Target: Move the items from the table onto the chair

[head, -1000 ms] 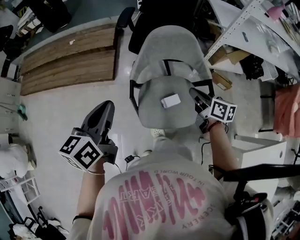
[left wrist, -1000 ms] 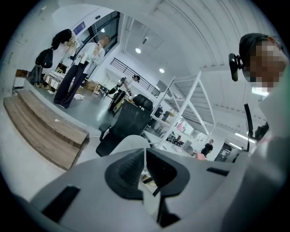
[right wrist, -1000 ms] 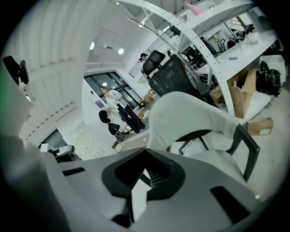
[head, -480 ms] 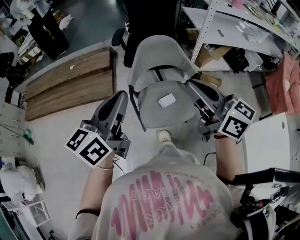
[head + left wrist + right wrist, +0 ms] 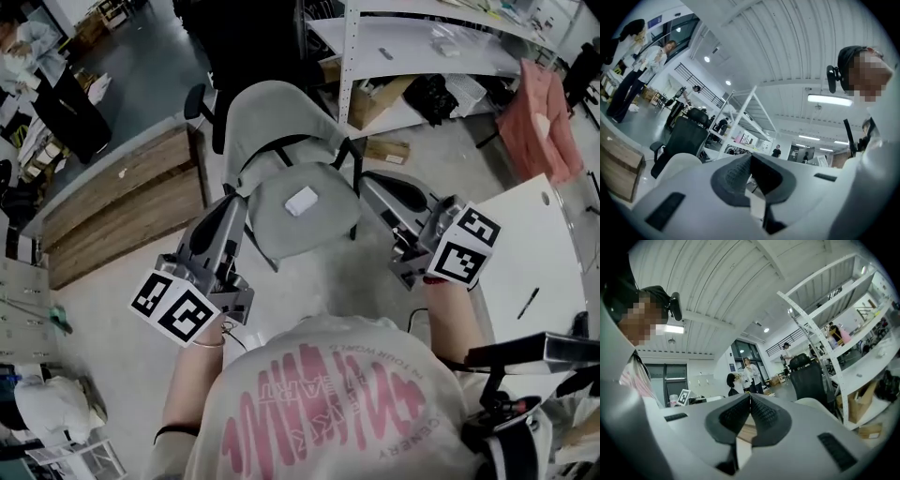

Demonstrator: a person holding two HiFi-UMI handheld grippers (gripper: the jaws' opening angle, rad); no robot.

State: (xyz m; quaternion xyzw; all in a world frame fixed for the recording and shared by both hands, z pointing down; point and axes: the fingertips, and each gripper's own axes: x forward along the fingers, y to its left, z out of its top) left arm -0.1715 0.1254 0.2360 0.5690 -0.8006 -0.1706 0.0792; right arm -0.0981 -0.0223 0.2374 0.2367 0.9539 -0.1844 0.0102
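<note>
Chair seat [image 5: 323, 227] — box [image 5: 301, 200] near right gripper [image 5: 368, 180]

A grey chair [image 5: 323, 232] stood on the pale floor [image 5: 112, 309], with a small white box [image 5: 302, 200] lying flat near the middle of its seat. To the right, the white bench [image 5: 548, 234] carried a dark pen [image 5: 528, 302]. Behind the chair, a low shelf [image 5: 405, 118] held a carton [image 5: 375, 97].

Under me the pale floor [image 5: 103, 300] shines. A long wooden platform [image 5: 122, 202] lies far left. White metal shelves [image 5: 422, 42] stand far right, a cardboard box [image 5: 373, 98] low among them, a pink cloth [image 5: 539, 112] to their right. Overhead, my ribbed white ceiling [image 5: 787, 51] carries a strip light [image 5: 829, 99].
</note>
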